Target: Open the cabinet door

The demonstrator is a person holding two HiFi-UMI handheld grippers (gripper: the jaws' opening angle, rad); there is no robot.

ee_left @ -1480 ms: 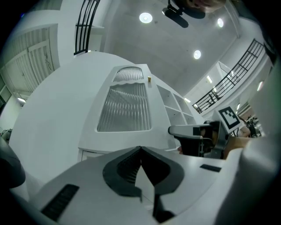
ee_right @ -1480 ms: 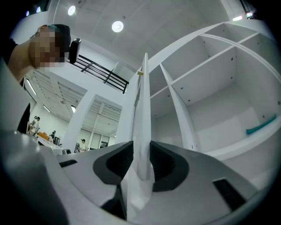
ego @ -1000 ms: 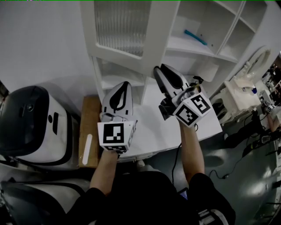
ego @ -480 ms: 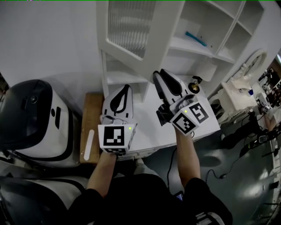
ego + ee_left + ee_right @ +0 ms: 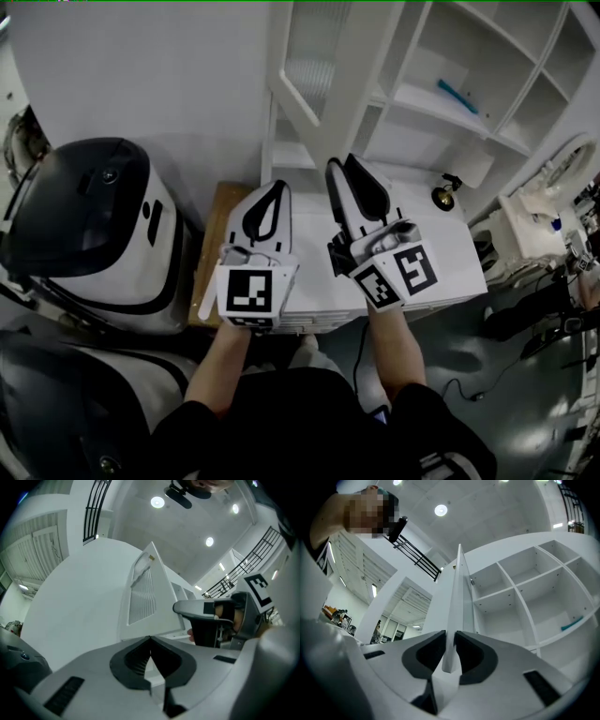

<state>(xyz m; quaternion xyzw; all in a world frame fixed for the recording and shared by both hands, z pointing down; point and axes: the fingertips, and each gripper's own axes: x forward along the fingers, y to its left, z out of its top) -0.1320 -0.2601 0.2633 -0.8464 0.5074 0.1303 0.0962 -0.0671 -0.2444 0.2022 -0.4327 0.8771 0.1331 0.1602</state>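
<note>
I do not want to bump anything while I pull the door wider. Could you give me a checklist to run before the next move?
1. Right gripper shut on the cabinet door edge: ok.
2. Left gripper shut and empty: ok.
3. Left gripper out of the door's swing: cannot tell; it faces the door's outer side.
4. Door off the shelves: ok, partly open.
5. Small ornament on the table away from the door: ok.
</note>
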